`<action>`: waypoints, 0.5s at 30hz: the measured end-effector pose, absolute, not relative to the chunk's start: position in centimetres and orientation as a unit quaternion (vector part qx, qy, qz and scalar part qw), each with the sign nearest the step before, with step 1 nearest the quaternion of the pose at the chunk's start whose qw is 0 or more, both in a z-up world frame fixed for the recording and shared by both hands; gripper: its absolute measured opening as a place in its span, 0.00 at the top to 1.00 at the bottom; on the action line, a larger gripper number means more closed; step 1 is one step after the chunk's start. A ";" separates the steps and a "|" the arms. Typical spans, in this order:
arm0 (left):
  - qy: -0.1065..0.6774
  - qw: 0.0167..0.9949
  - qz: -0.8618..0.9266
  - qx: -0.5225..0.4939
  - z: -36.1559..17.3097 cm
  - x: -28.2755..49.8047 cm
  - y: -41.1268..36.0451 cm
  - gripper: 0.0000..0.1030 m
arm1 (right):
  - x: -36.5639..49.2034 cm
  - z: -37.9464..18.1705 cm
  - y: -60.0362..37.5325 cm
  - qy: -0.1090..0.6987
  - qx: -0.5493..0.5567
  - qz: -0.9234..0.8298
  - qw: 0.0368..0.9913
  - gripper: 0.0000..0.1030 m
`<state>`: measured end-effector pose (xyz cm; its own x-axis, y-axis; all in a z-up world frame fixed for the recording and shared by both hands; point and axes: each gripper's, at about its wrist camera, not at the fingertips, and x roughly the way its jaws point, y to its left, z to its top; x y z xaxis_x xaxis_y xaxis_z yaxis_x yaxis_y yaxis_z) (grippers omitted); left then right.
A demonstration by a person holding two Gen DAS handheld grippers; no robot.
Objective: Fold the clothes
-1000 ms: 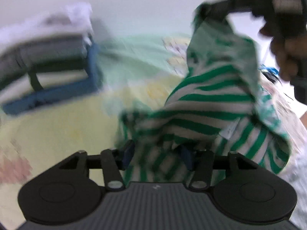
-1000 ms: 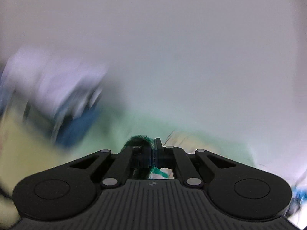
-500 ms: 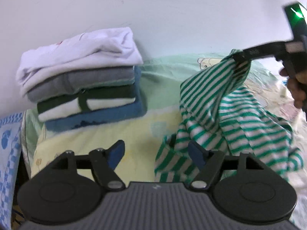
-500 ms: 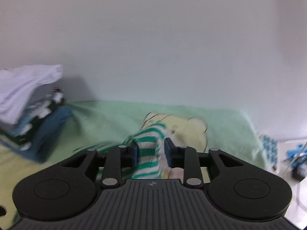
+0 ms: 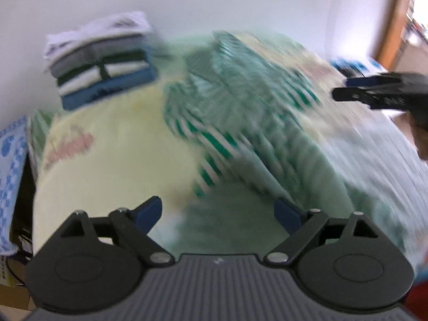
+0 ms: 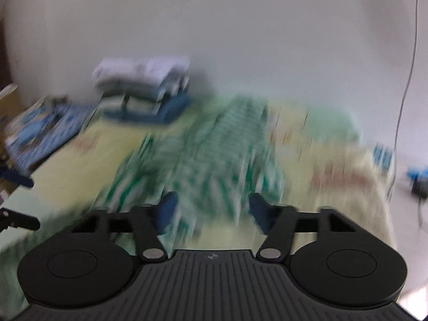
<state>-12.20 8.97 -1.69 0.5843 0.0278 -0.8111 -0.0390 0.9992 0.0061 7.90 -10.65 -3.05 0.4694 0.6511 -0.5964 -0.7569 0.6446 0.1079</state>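
A green-and-white striped garment (image 5: 240, 123) lies loose and crumpled on the yellow-green bedsheet (image 5: 112, 160), heavily blurred in both views. My left gripper (image 5: 218, 212) hangs open above its near edge, nothing between the blue pads. In the right wrist view the same striped garment (image 6: 203, 155) spreads out ahead of my right gripper (image 6: 214, 208), which is open and free of the cloth. The right gripper's black body (image 5: 382, 93) shows at the right of the left wrist view, apart from the garment.
A stack of folded clothes (image 5: 101, 56) sits at the back left against the white wall, also visible as the stack (image 6: 144, 88) in the right wrist view. A blue patterned cloth (image 5: 10, 165) hangs at the bed's left edge. A doorway (image 5: 401, 18) opens at right.
My right gripper has let go of the striped garment and opened; the garment has dropped onto the bed. Both grippers have pulled back and now look down over it.
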 end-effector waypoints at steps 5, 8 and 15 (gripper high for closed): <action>0.476 0.878 0.012 0.045 -3.3 -15.1 5.7 0.08 | 4.8 -6.5 -13.2 0.418 -0.070 0.449 0.786 0.50; 0.480 0.873 0.014 0.085 -4.5 -16.0 4.5 0.07 | 1.9 -6.2 -15.1 0.442 -0.071 0.480 0.754 0.50; 0.484 0.858 0.019 0.172 -7.1 -17.8 2.1 0.56 | -3.1 -7.2 -14.9 0.443 -0.094 0.478 0.753 0.50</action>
<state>-17.75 2.07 -7.09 0.5312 0.1985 -0.8237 0.1335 0.9404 0.3128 -3.10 -14.88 -7.19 0.1507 0.6360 -0.7569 -0.8024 0.5259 0.2821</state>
